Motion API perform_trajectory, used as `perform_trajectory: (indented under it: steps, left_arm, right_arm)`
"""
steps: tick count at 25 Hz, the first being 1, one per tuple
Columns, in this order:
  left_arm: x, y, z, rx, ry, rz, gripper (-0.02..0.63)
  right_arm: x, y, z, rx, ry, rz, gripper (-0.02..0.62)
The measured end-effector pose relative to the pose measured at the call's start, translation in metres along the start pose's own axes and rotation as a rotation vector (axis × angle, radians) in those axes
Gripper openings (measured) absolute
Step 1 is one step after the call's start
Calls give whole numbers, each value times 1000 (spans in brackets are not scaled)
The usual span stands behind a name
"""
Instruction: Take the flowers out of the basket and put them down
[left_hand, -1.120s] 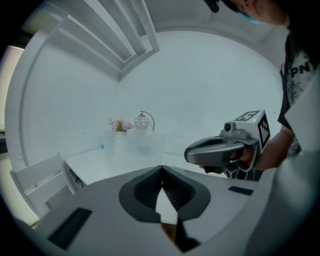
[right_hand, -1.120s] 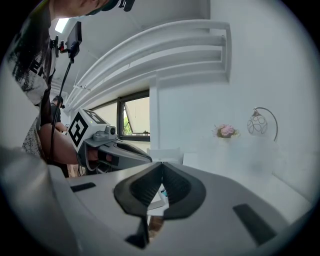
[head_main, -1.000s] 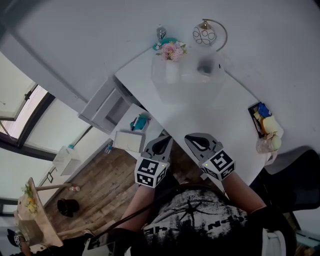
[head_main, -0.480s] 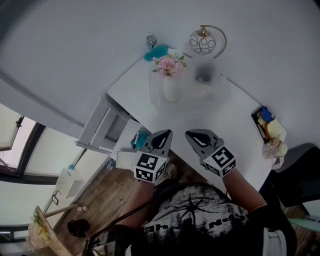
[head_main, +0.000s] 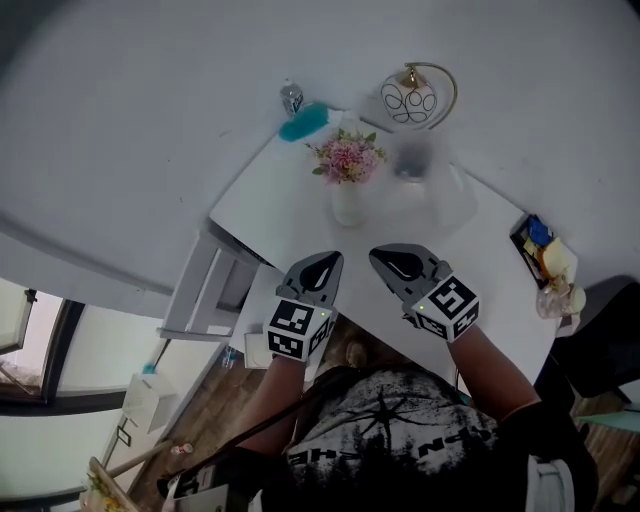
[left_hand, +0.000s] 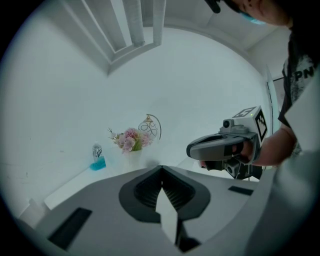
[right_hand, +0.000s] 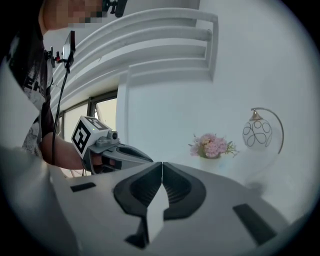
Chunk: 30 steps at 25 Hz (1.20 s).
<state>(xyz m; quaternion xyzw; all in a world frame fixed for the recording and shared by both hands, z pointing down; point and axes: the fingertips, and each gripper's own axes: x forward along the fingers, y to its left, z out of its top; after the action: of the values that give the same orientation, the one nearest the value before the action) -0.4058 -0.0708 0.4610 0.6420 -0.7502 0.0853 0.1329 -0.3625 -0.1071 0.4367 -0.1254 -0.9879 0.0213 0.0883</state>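
1. The left gripper (head_main: 322, 262) sits just below the middle of the head view, over the near edge of the white desk (head_main: 268, 205). In the left gripper view (left_hand: 161, 168) its jaws are pressed together with nothing between them.
2. The right gripper (head_main: 380, 256) is just beside it, to the right in the head view, and the two tips are apart. In the right gripper view (right_hand: 161, 164) its jaws are also pressed together and hold nothing.
3. Each gripper shows in the other's view. The right one (left_hand: 191, 149) is at the right of the left gripper view, and the left one (right_hand: 149, 158) is at the left of the right gripper view. A hand grips each.
4. The pink flowers (head_main: 347, 158) are in the upper middle of the head view, standing upright in a white container (head_main: 347, 206) on the far part of the desk, well apart from both grippers. They show small in the left gripper view (left_hand: 131, 140) and in the right gripper view (right_hand: 212, 145).
5. A round wire-patterned lamp (head_main: 409, 98) with a gold arc stands above and to the right of the flowers.
6. A small bottle (head_main: 291, 97) and a teal object (head_main: 303, 122) lie above and to the left of the flowers, at the desk's far corner.
7. A dark tray (head_main: 522, 240) of coloured items sits at the right edge of the desk.
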Motion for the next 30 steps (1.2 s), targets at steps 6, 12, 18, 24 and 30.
perform_trajectory:
  steps: [6, 12, 18, 24, 30]
  left_arm:
    - [14, 21, 9, 11, -6, -54, 12]
    - [25, 31, 22, 34, -9, -113, 12]
    - [35, 43, 27, 36, -12, -145, 12]
    - [46, 58, 31, 33, -7, -157, 12]
    - [56, 71, 33, 27, -4, -160, 12]
  right_arm:
    - [18, -16, 15, 27, -6, -28, 17]
    - [32, -29, 40, -41, 27, -49, 17]
    - [41, -57, 62, -117, 84, -43, 17]
    - [49, -98, 60, -202, 192, -33, 17]
    - [59, -123, 15, -283, 410, 87, 18]
